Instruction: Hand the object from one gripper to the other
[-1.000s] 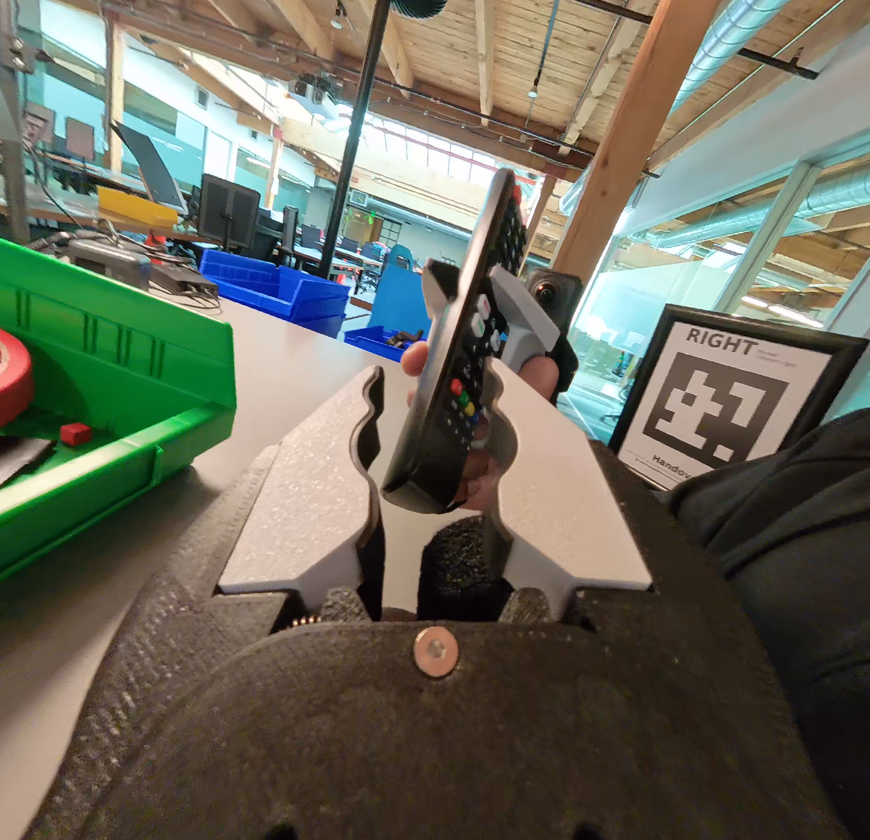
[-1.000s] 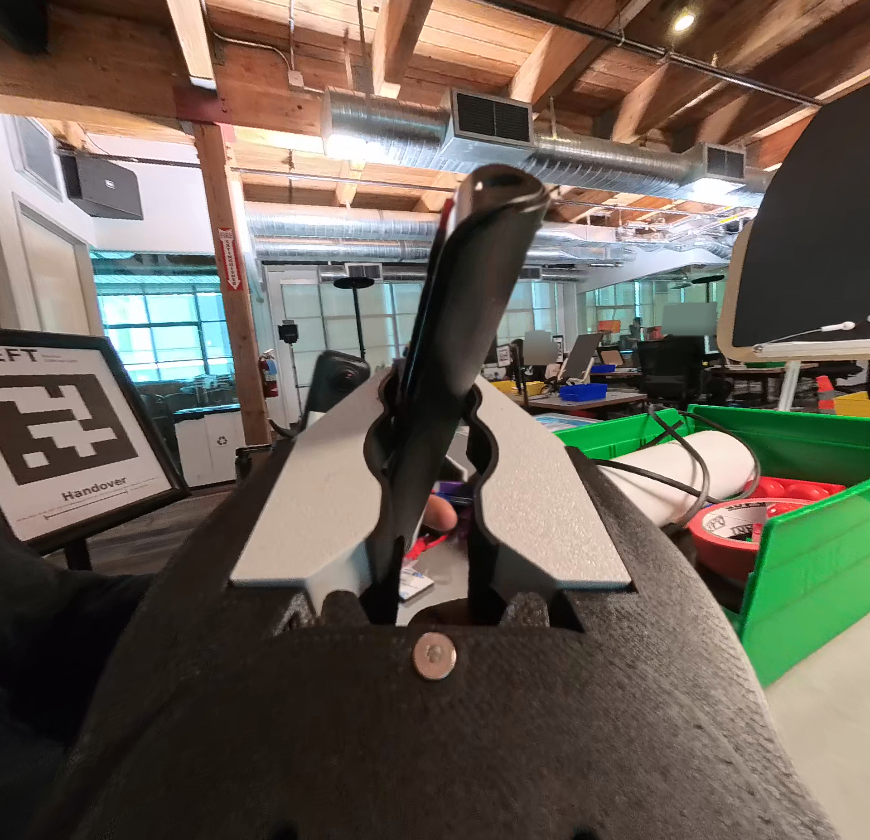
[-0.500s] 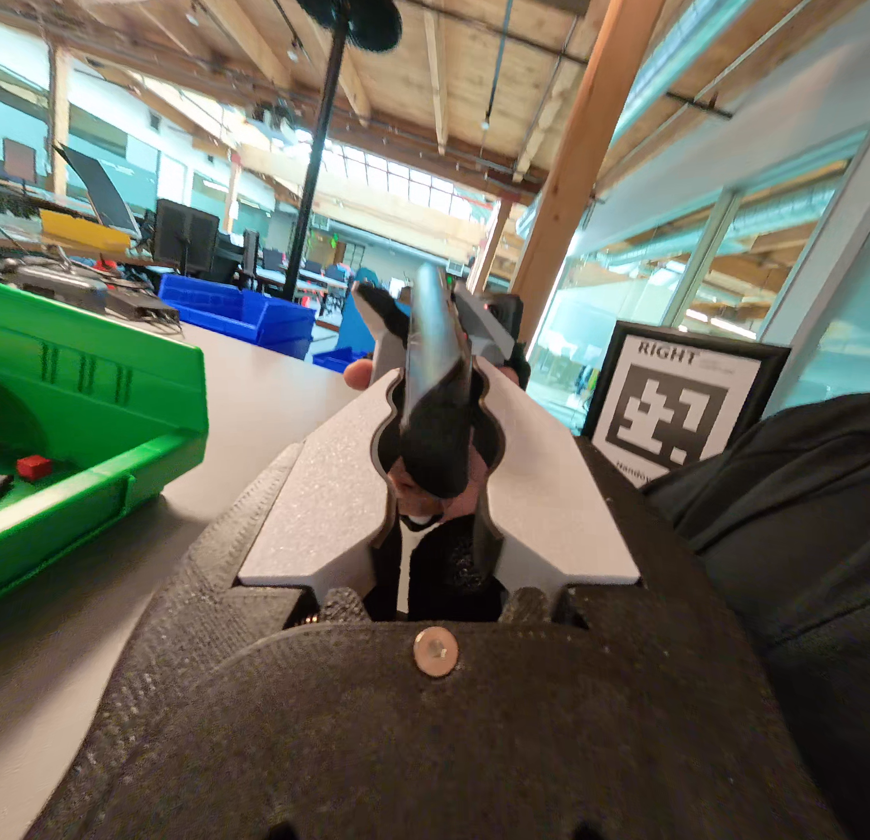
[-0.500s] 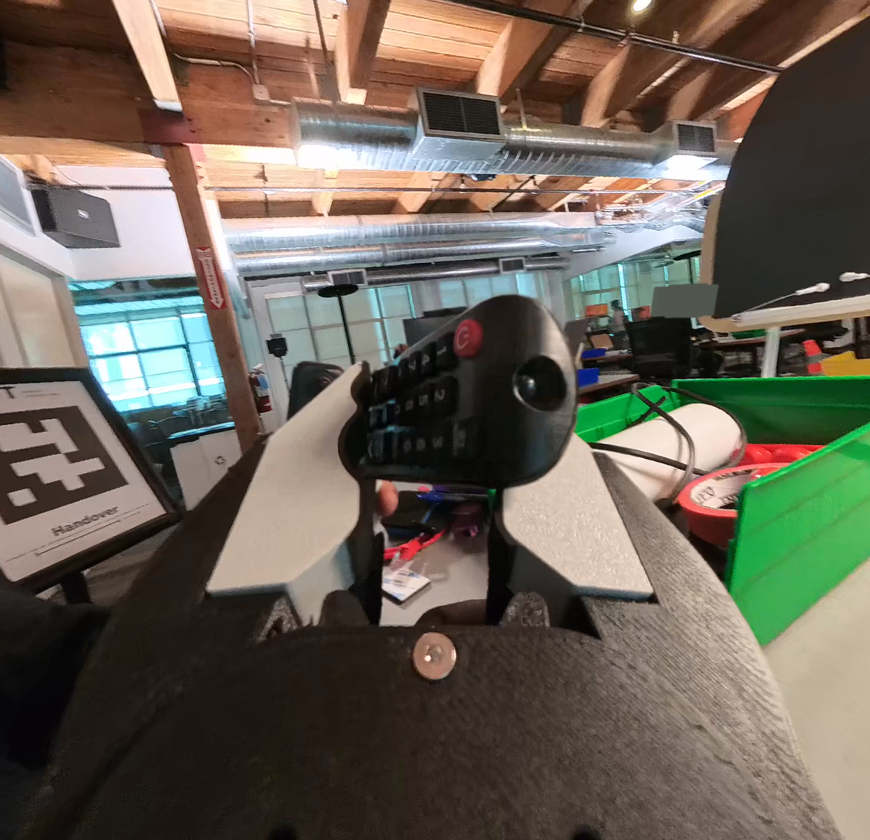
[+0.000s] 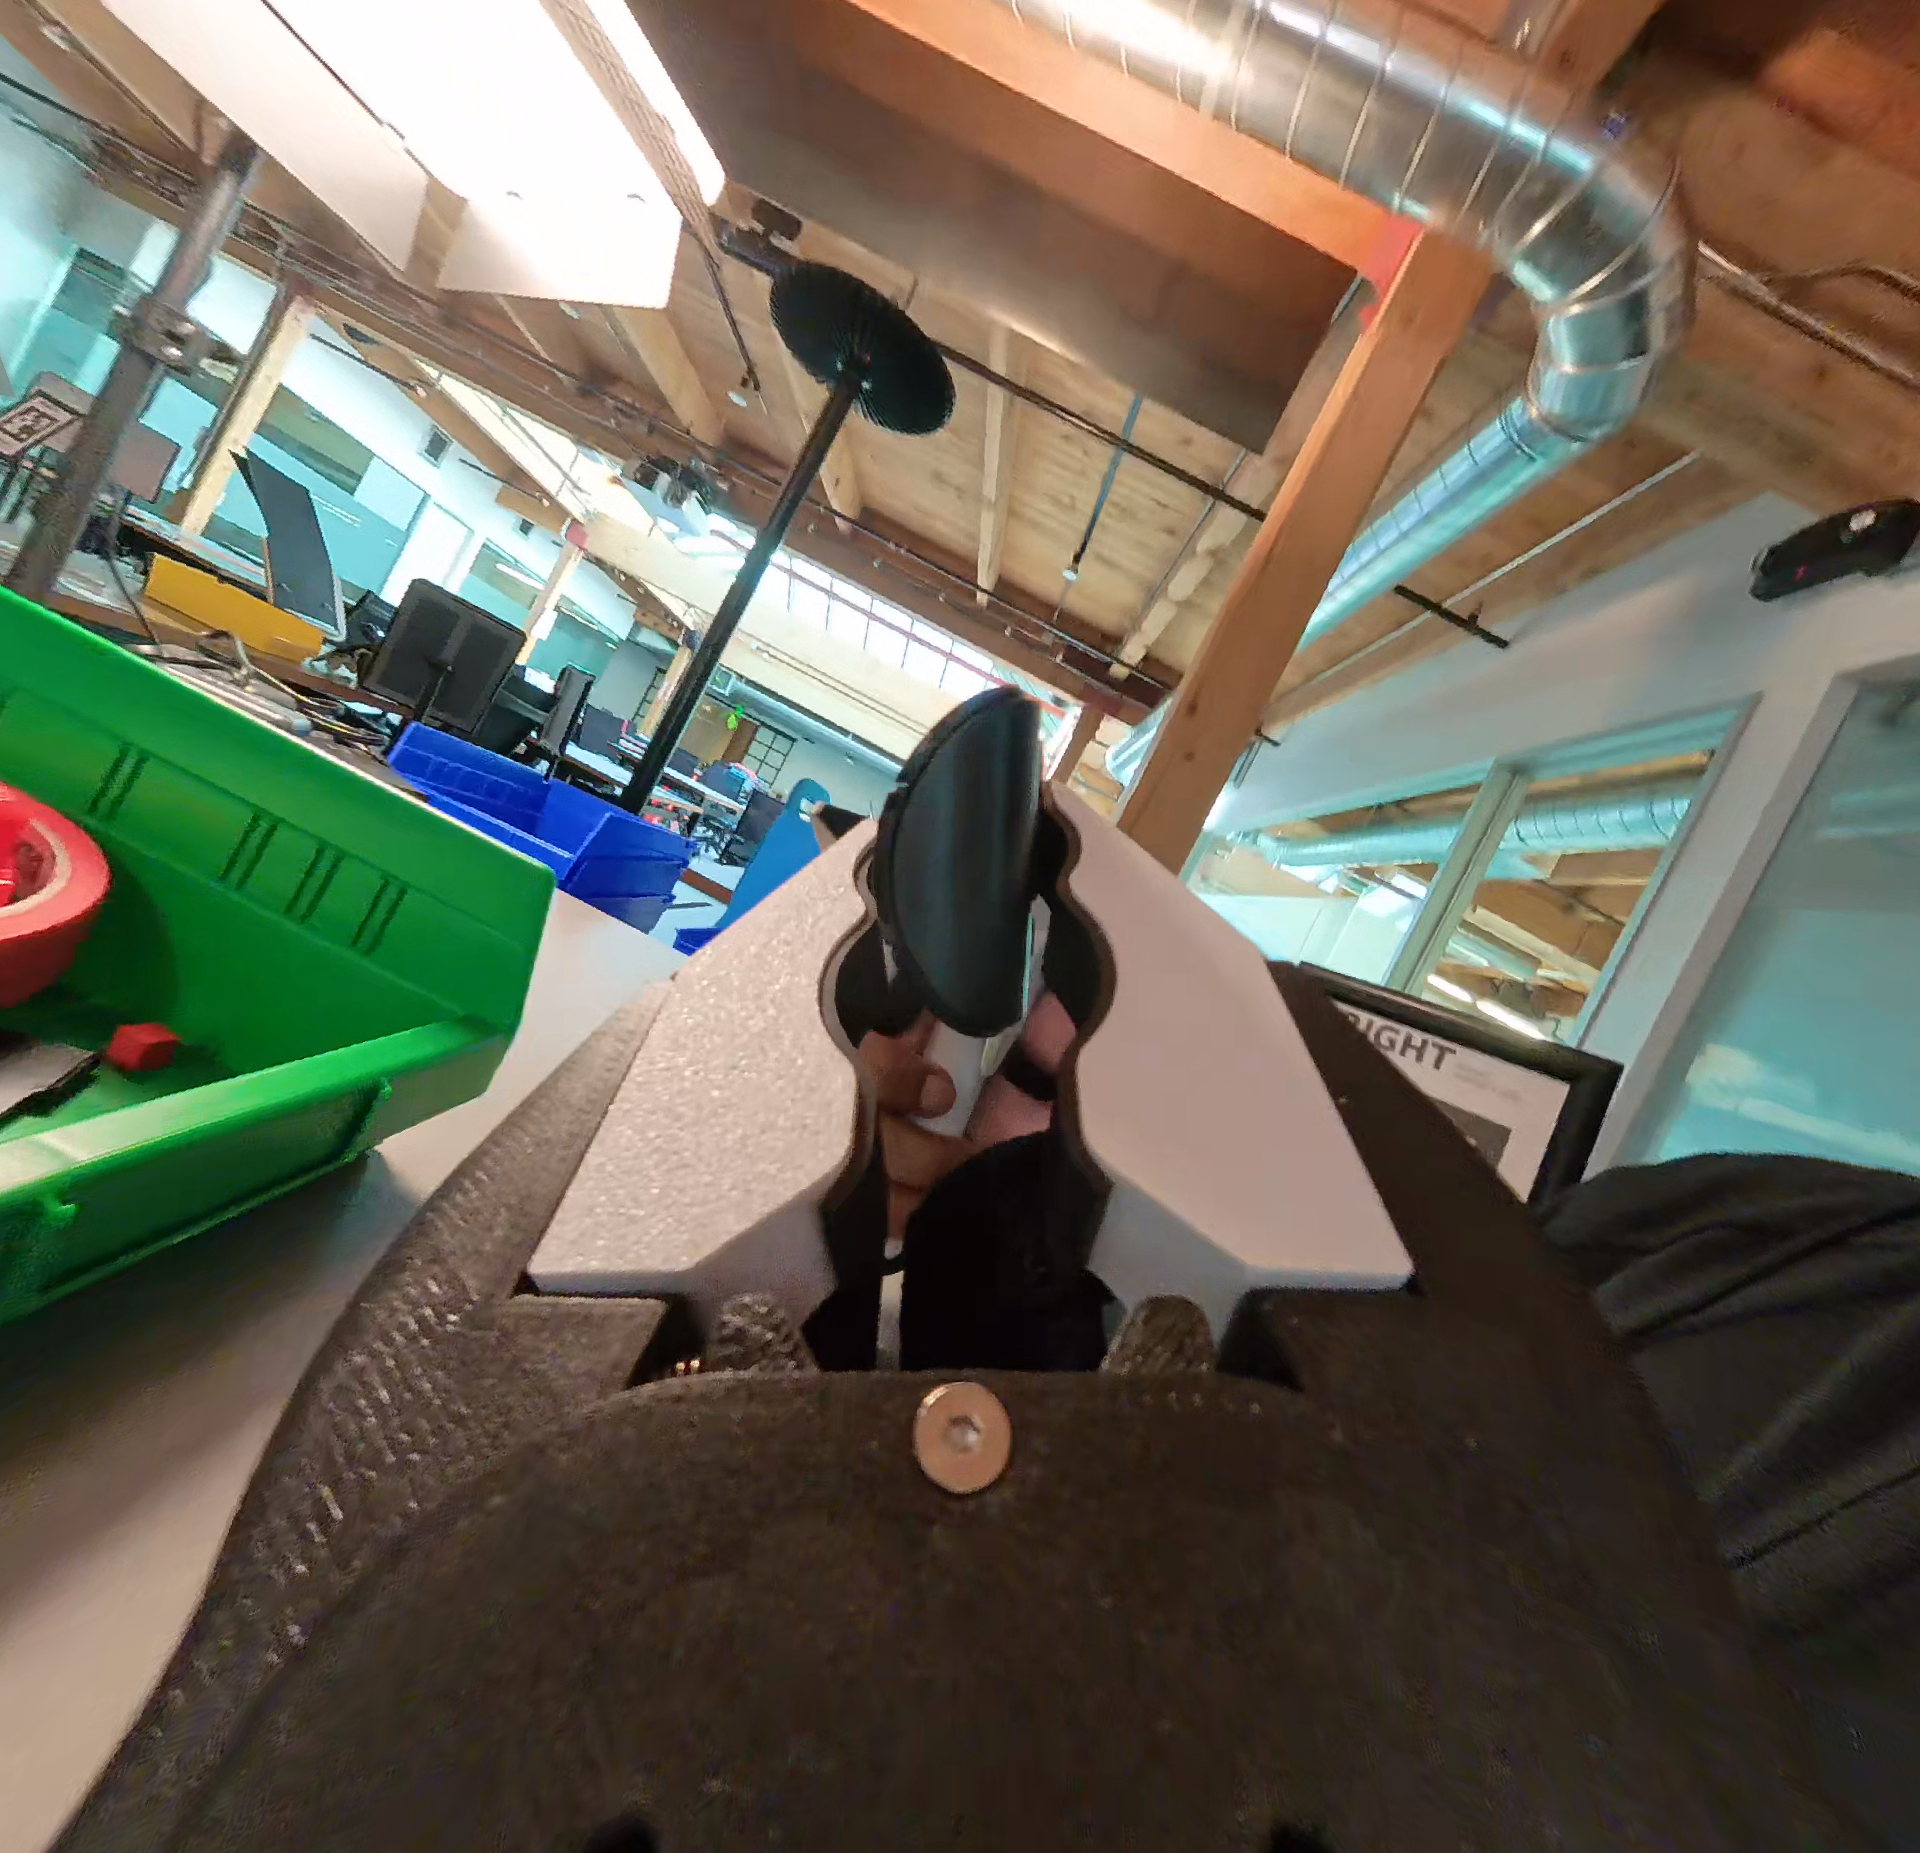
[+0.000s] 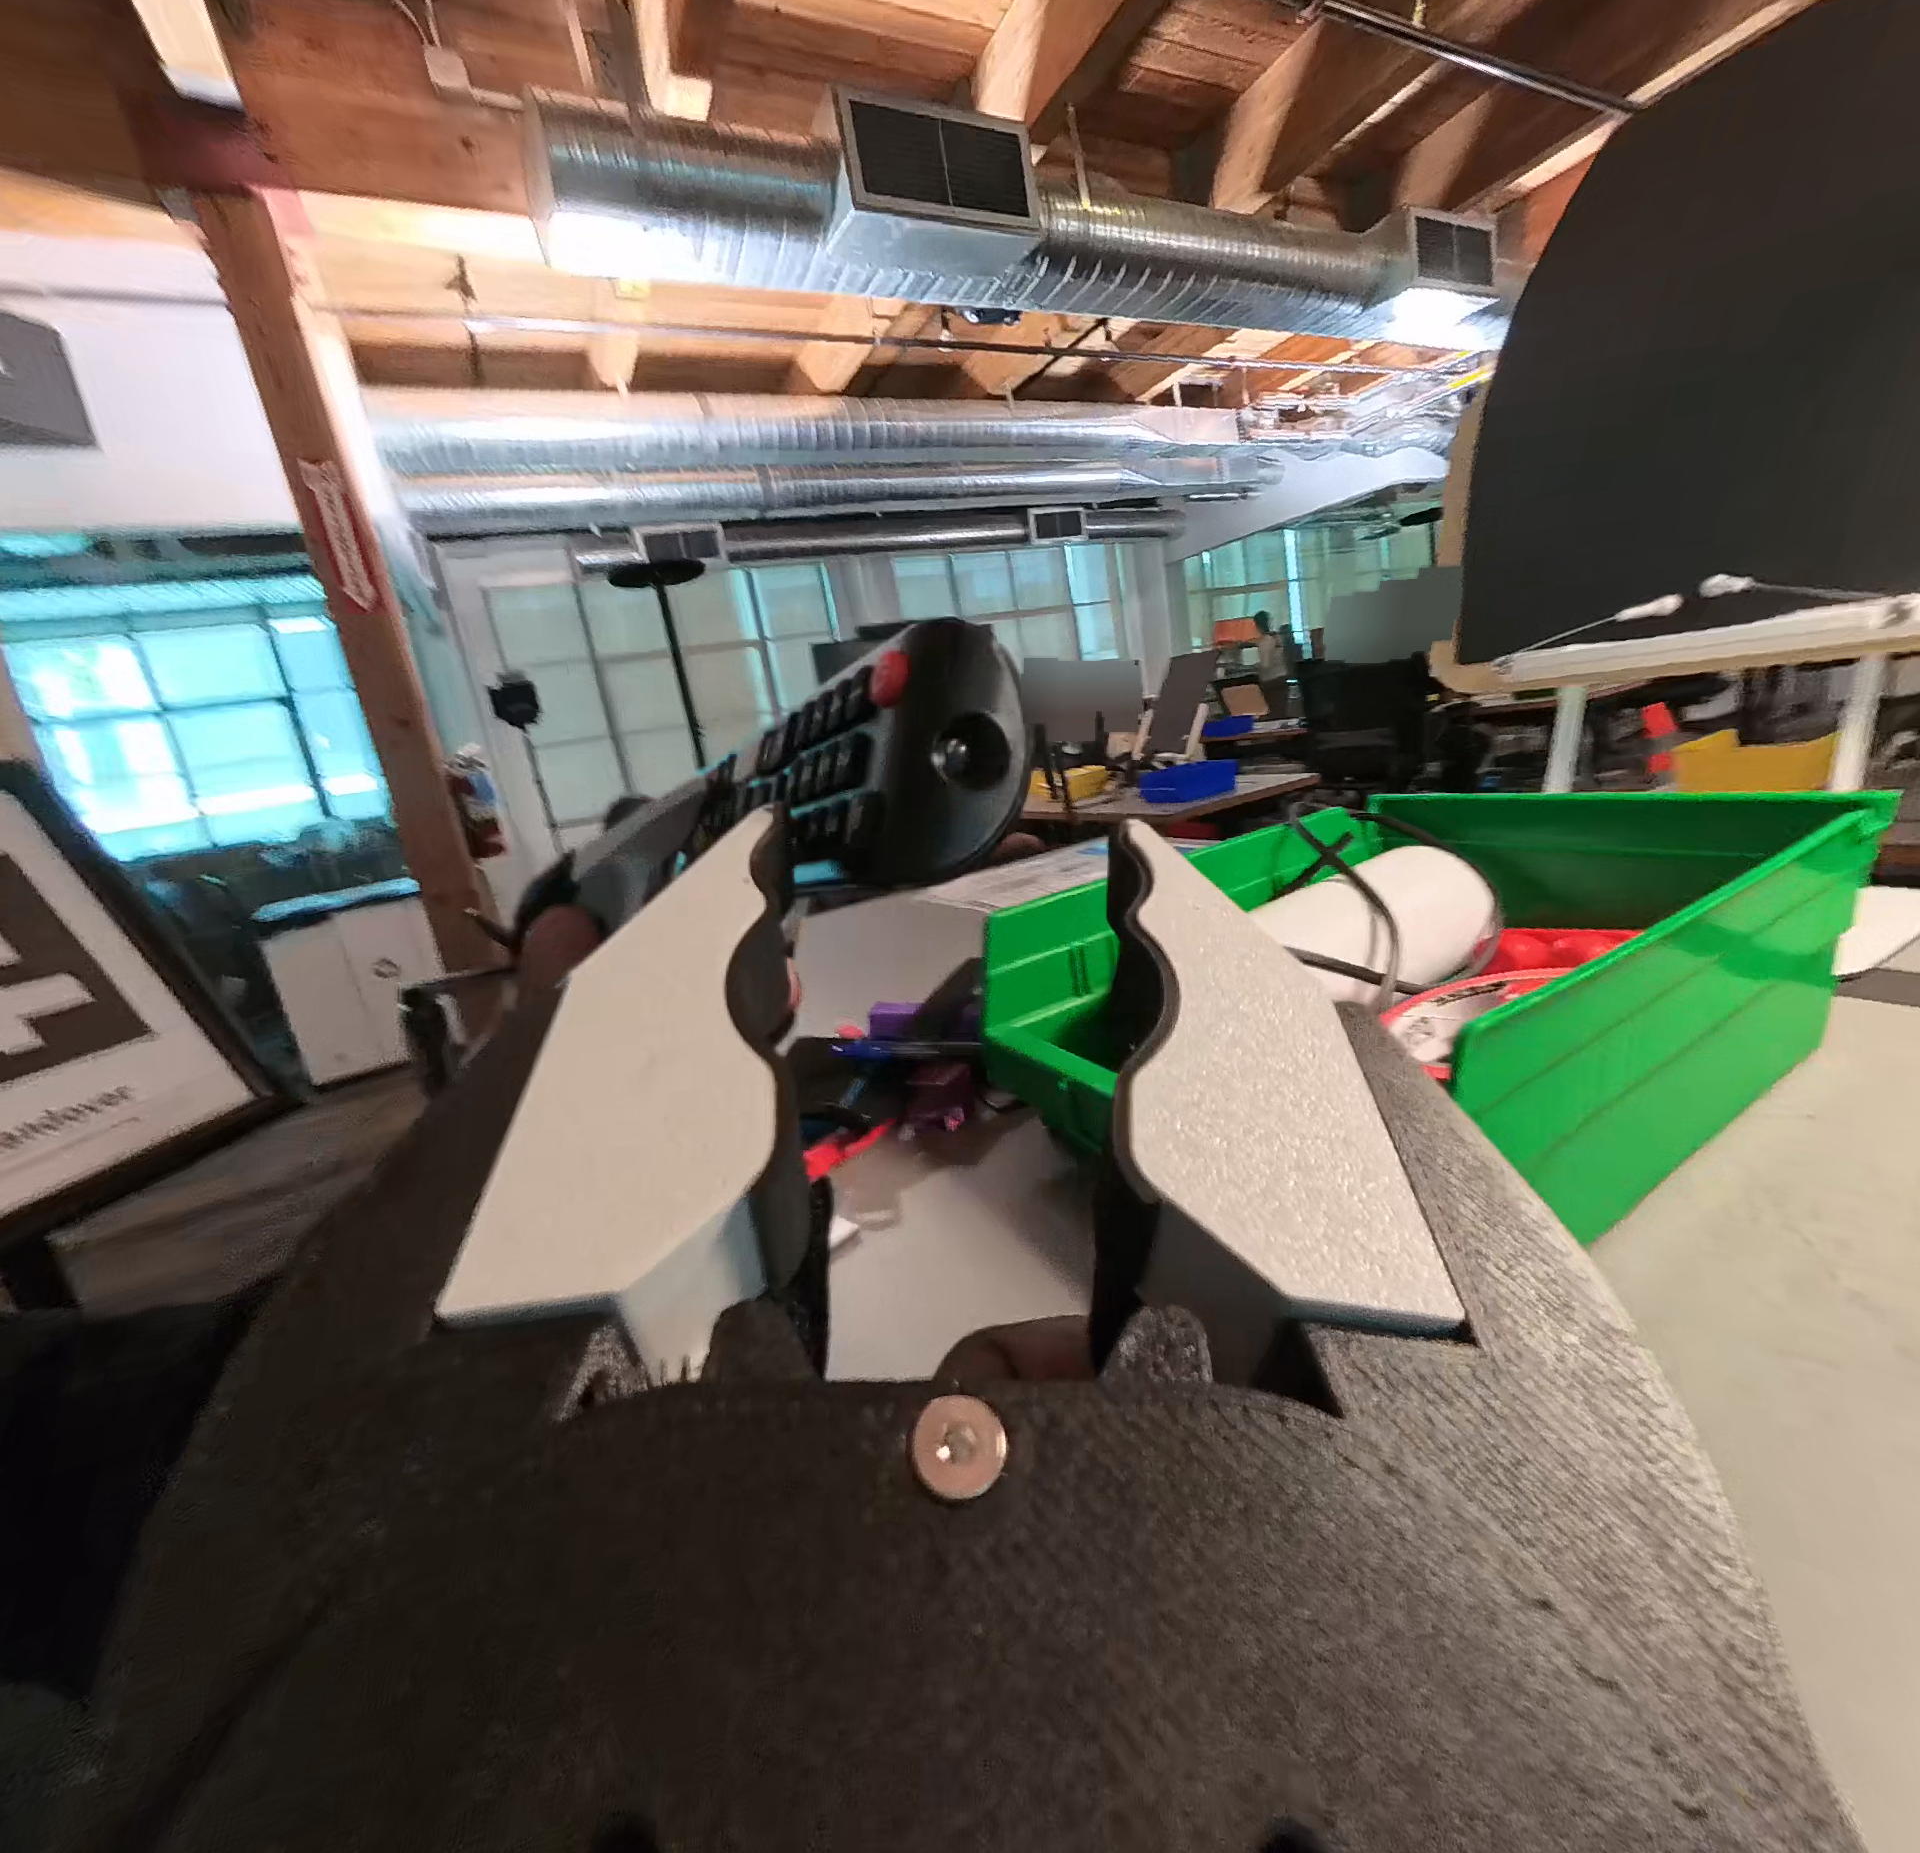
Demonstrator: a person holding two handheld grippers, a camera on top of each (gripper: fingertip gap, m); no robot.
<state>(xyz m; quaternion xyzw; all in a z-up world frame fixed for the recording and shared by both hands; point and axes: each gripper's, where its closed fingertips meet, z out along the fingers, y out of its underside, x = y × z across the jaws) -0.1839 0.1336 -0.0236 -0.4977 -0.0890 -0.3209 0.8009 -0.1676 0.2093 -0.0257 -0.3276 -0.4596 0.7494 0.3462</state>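
Framed sign point(image 5: 1455, 1086): printed word, marker. Second sign point(image 6: 73, 1034) likewise.

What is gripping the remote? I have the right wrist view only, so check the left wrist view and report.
Observer: The left gripper is shut on the remote, with one finger on each side of it.
Operator: Tell me which side of the remote faces that camera.
Observer: Its smooth black back. No buttons show in that view.
Operator: Report what lies to the left gripper's left.
Observer: A small red block lies in the green bin, near the red tape roll.
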